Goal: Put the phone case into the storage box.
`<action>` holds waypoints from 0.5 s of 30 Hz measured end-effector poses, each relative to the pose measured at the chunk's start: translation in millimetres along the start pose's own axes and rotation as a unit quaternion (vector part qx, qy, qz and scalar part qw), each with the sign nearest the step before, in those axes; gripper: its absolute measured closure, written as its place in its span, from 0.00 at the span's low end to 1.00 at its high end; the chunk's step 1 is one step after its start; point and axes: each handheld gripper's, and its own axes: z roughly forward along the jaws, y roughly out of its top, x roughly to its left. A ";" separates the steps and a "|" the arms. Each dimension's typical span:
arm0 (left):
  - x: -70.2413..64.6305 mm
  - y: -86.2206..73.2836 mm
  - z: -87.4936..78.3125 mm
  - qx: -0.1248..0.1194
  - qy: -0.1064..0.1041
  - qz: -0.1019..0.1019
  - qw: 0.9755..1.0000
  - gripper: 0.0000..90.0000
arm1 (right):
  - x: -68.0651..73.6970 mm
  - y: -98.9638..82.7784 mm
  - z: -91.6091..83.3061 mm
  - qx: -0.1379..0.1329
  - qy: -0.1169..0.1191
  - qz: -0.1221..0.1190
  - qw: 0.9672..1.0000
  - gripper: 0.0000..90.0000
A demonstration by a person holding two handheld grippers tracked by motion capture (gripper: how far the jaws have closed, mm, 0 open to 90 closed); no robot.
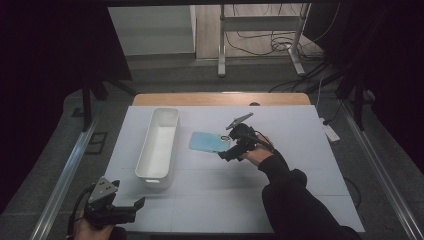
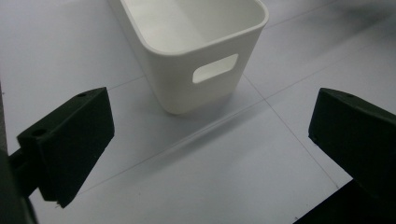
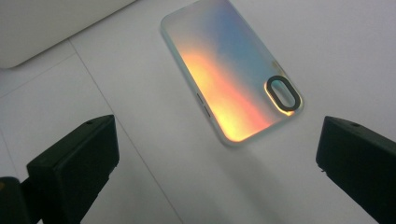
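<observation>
White table (image 1: pixel 300 165), flat iridescent phone case (image 3: pixel 233 70), oval cutout.

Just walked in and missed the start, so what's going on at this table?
A person works at the white table with a gripper in each hand. The right gripper hovers open at the near end of a phone case lying flat, its jaws wide and not yet touching it, apparently about to pick it up. The left gripper waits open near the table's front corner, pointing at the end of the empty white bin. The case lies just right of the bin.
</observation>
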 end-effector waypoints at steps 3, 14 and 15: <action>0.0 0.0 0.1 0.000 0.000 0.000 1.000 0.01 | 0.1 3.9 4.6 -0.002 -0.003 0.001 1.000 0.00; 0.3 0.0 0.1 0.000 -0.001 0.000 1.000 0.01 | 0.1 17.5 19.0 -0.004 -0.007 0.005 1.000 0.00; 0.2 0.0 0.2 0.000 -0.001 0.000 1.000 0.01 | -0.3 18.8 20.5 -0.001 -0.009 0.003 1.000 0.00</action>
